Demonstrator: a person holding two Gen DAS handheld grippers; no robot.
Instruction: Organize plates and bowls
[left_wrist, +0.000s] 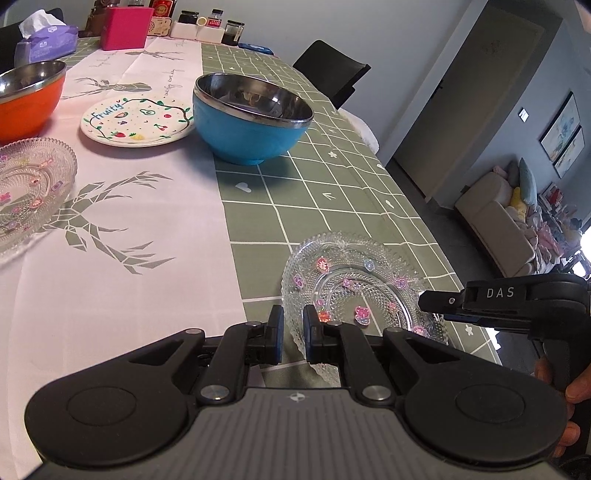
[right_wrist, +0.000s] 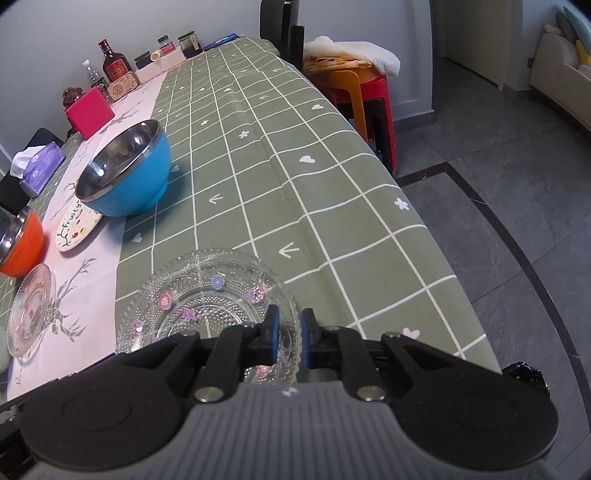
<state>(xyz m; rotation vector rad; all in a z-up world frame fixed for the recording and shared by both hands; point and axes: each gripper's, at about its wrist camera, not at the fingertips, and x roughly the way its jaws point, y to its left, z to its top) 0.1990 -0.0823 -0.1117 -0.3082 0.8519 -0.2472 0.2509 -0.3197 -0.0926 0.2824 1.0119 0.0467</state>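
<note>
A: Left wrist view, items listed. A glass plate (left_wrist: 354, 288) with small coloured flowers is set on the green checked tablecloth (left_wrist: 332, 192), near the table's edge. Its near rim is pinched between the pads of the left gripper (left_wrist: 293, 334). The plate's far rim is clamped by the right gripper (left_wrist: 424, 301), entered from the right, with part of a hand (left_wrist: 565, 398) seen behind it.

B: And around it?

A: A blue bowl (left_wrist: 251, 118) is placed further up the cloth, with a white fruit-painted plate (left_wrist: 136, 120) just beside it. An orange bowl (left_wrist: 29, 99) and a second glass plate (left_wrist: 29, 188) are noted at the left, on the pink runner (left_wrist: 110, 295). A tissue pack (left_wrist: 44, 42), a pink box (left_wrist: 125, 27) and jars are ranged at the far end. Nothing is found between the held plate and the blue bowl.

B: Right wrist view?

A: The same glass plate (right_wrist: 207, 299) is seen from the other side, its rim gripped by the nearly closed right gripper (right_wrist: 288, 334). The blue bowl (right_wrist: 125, 173), fruit-painted plate (right_wrist: 75, 227), orange bowl (right_wrist: 20, 240) and second glass plate (right_wrist: 31, 310) are lined up at the left. Stacked stools (right_wrist: 365, 99) are recorded beside the table.
</note>
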